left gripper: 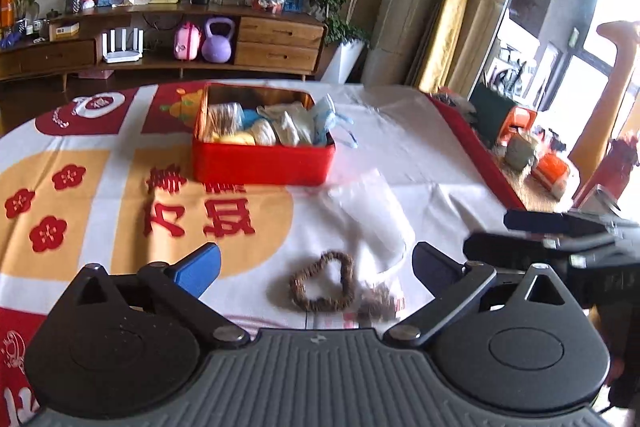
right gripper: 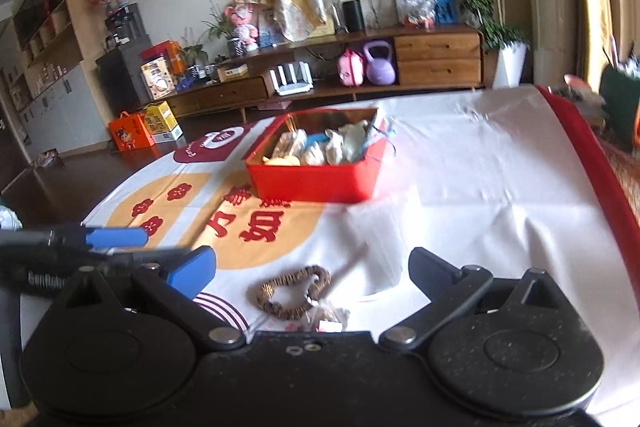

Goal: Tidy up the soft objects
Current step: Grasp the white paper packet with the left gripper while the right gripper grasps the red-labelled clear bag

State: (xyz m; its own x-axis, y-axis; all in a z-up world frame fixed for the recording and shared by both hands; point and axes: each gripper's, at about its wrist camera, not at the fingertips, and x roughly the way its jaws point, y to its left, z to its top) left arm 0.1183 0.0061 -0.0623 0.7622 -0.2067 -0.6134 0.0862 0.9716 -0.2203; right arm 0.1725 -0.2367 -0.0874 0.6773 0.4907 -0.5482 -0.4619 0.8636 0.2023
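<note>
Nearest the lens, the left gripper [left gripper: 316, 263] stood with its jaws spread wide and nothing between the pads. A brown scrunchie [left gripper: 323, 281] lay on the printed tablecloth [left gripper: 420, 147] in the gap between its two fingers, level with the fingertips and slightly nearer the dark right finger [left gripper: 434, 263] than the blue left one [left gripper: 200, 267], touching neither. Just beyond the fingertips lay a clear plastic bag [left gripper: 368, 211], blurred, and a small brownish thing sat by the scrunchie, too smeared to name.

The right gripper [right gripper: 312, 269] was likewise wide open and empty. From its view the scrunchie [right gripper: 294, 291] lay between the fingers, a little toward the blue finger [right gripper: 192, 269], apart from both.

Well ahead of both pairs of fingertips stood a red tin box [left gripper: 262, 163], lid off, packed with soft items: white and pale bundles, something yellow, something blue, and blue-and-white cloth spilling over its right rim. In the right wrist view the box [right gripper: 316, 183] sat straight ahead, well beyond the fingertips.
</note>
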